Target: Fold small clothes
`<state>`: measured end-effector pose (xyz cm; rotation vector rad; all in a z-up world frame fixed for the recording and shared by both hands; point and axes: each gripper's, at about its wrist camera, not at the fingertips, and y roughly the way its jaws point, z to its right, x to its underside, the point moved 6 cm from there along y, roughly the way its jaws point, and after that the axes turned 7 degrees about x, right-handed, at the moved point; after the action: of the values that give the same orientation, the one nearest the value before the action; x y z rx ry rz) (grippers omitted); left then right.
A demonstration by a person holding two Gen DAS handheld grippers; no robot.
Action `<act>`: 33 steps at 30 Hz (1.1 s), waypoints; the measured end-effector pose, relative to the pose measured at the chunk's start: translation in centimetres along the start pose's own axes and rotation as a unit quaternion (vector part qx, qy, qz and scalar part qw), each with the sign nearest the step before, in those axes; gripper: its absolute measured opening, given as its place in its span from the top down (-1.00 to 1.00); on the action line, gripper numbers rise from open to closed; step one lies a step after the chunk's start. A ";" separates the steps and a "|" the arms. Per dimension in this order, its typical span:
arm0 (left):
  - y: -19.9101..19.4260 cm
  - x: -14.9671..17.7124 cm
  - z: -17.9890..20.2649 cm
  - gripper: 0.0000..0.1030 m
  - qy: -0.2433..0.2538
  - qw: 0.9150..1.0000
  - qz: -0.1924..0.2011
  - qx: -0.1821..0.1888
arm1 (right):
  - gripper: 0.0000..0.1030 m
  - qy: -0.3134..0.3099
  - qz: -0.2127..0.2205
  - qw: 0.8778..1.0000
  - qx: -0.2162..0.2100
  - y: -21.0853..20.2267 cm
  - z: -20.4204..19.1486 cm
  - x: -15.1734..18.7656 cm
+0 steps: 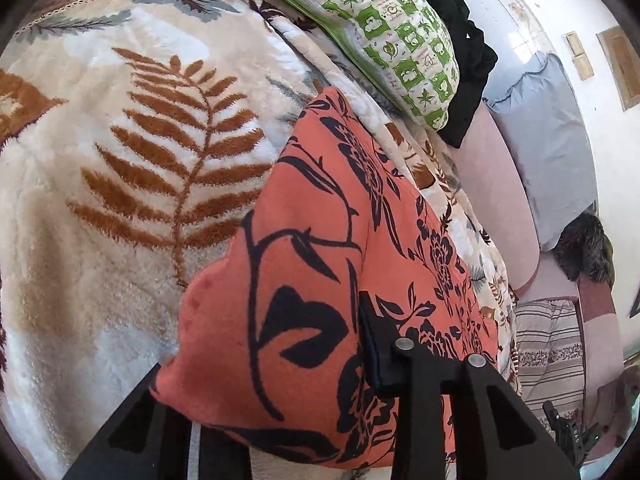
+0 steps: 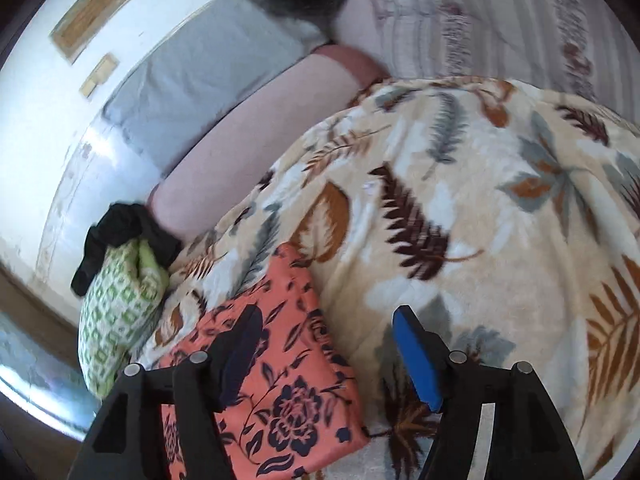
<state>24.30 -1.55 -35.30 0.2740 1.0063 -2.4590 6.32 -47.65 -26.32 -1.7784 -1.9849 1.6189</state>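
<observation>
coral floral garment (image 1: 316, 264): folded, black flower print, lying on the fern-print blanket (image 1: 120, 152) that covers the bed; its near edge lies over the lower fingers of the left gripper (image 1: 280, 340). left gripper: one finger under the cloth, the other dark finger (image 1: 372, 344) on top, clamped on the garment's edge. right gripper (image 2: 324, 356): fingers apart, blue pad (image 2: 416, 360) over the blanket, dark pad (image 2: 240, 352) above the garment, nothing between them, not pressing on cloth. green leaf-check bundle (image 1: 384, 36): beyond the garment, black cloth (image 1: 460, 60) beside it. pink cushion (image 2: 256, 120), grey pillow (image 2: 200, 68) and striped cover (image 1: 548, 340): further back, by the white wall
</observation>
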 end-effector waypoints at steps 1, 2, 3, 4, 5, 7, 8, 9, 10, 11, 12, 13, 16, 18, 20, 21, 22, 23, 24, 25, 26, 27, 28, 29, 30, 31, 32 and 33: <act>0.0 0.0 0.1 0.39 0.006 1.000 0.003 -0.004 | 0.16 -0.032 -0.026 0.999 -0.016 1.1 -2.3 0.7; 0.0 0.0 0.2 0.39 0.010 1.000 0.005 -0.006 | 0.40 -0.071 -0.051 0.996 -0.018 2.2 -4.6 1.9; 0.1 0.0 0.2 0.38 0.010 1.000 0.006 -0.008 | 0.45 -0.111 -0.076 0.991 -0.019 3.4 -6.9 3.3; 0.2 -0.1 0.2 0.37 0.007 1.000 0.007 -0.009 | 0.53 -0.144 -0.099 0.984 -0.028 4.5 -9.0 4.7; 0.3 -0.1 0.1 0.31 0.004 1.000 0.008 -0.011 | 0.60 -0.169 -0.123 0.977 -0.040 5.5 -10.8 6.2; 0.6 -0.1 0.0 0.25 -0.002 1.000 0.011 -0.011 | 0.60 -0.194 -0.153 0.967 -0.059 7.2 -13.7 8.5; 0.7 -0.2 0.0 0.23 -0.001 1.000 0.014 -0.013 | 0.60 -0.206 -0.159 0.963 -0.070 7.6 -14.7 9.4; 0.7 -0.2 0.2 0.23 0.003 1.000 0.016 -0.017 | 0.61 -0.218 -0.164 0.959 -0.079 7.9 -15.6 10.4; 0.8 -0.3 0.3 0.23 0.010 1.000 0.019 -0.022 | 0.62 -0.222 -0.176 0.955 -0.087 8.6 -16.3 11.2; 0.9 -0.3 0.5 0.23 0.019 0.999 0.022 -0.028 | 0.62 -0.220 -0.197 0.952 -0.081 9.9 -16.6 12.3; 1.1 -0.4 0.8 0.27 0.028 0.999 0.025 -0.034 | 0.61 -0.221 -0.222 0.948 -0.055 11.8 -16.2 13.8; 1.2 -0.4 1.0 0.34 0.037 0.998 0.028 -0.038 | 0.66 -0.225 -0.234 0.945 -0.043 13.1 -15.6 14.9; 1.0 -0.5 1.9 0.54 0.069 0.995 0.045 -0.049 | 0.69 -0.215 -0.237 0.945 -0.069 12.9 -15.5 14.3; 0.8 -0.5 3.2 0.58 0.110 0.990 0.056 -0.065 | 0.70 -0.161 -0.269 0.943 -0.109 12.4 -14.6 13.1; 0.3 -0.4 4.8 0.60 0.154 0.983 0.066 -0.072 | 0.59 -0.113 -0.264 0.949 -0.129 11.9 -13.0 10.8; 0.0 -0.4 5.8 0.60 0.173 0.980 0.072 -0.069 | 0.60 -0.102 -0.250 0.955 -0.123 11.7 -12.0 9.5; -0.3 -0.2 6.8 0.60 0.194 0.975 0.078 -0.069 | 0.60 -0.097 -0.237 0.959 -0.118 11.5 -11.2 8.2; -0.6 0.0 7.8 0.60 0.215 0.970 0.083 -0.073 | 0.60 -0.092 -0.225 0.962 -0.121 11.3 -10.3 7.1; -0.7 0.3 8.8 0.60 0.238 0.964 0.088 -0.079 | 0.60 -0.083 -0.217 0.964 -0.129 11.1 -9.5 6.0; -0.6 0.7 9.9 0.60 0.261 0.957 0.093 -0.086 | 0.57 -0.075 -0.214 0.965 -0.134 11.0 -8.8 5.3; -0.5 1.1 10.9 0.60 0.282 0.950 0.099 -0.094 | 0.47 -0.066 -0.213 0.964 -0.142 10.9 -8.1 4.7; -0.3 1.7 11.8 0.60 0.303 0.942 0.103 -0.100 | 0.40 -0.059 -0.213 0.964 -0.150 10.7 -7.5 4.2; 0.0 2.3 12.8 0.60 0.323 0.934 0.106 -0.104 | 0.03 -0.050 -0.210 0.964 -0.158 10.4 -7.0 3.6; 0.4 2.9 13.8 0.60 0.344 0.926 0.109 -0.109 | -0.17 -0.041 -0.200 0.964 -0.168 10.0 -6.7 3.0; 0.8 3.7 14.8 0.60 0.367 0.916 0.111 -0.115 | -0.56 -0.034 -0.187 0.966 -0.174 9.6 -6.7 2.3; 1.3 4.6 15.8 0.61 0.392 0.905 0.113 -0.122 | -0.58 -0.035 -0.180 0.967 -0.179 9.3 -6.8 1.9; 1.9 5.5 16.6 0.61 0.419 0.892 0.113 -0.128 | -0.58 -0.043 -0.184 0.965 -0.184 9.2 -7.1 1.8; 2.6 6.7 17.4 0.61 0.449 0.876 0.112 -0.135 | -0.58 -0.053 -0.192 0.961 -0.190 9.2 -7.8 1.7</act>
<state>19.61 -17.65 -26.82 1.4303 1.5340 -1.9054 17.02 -43.11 -29.97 -1.2857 -2.6311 1.3021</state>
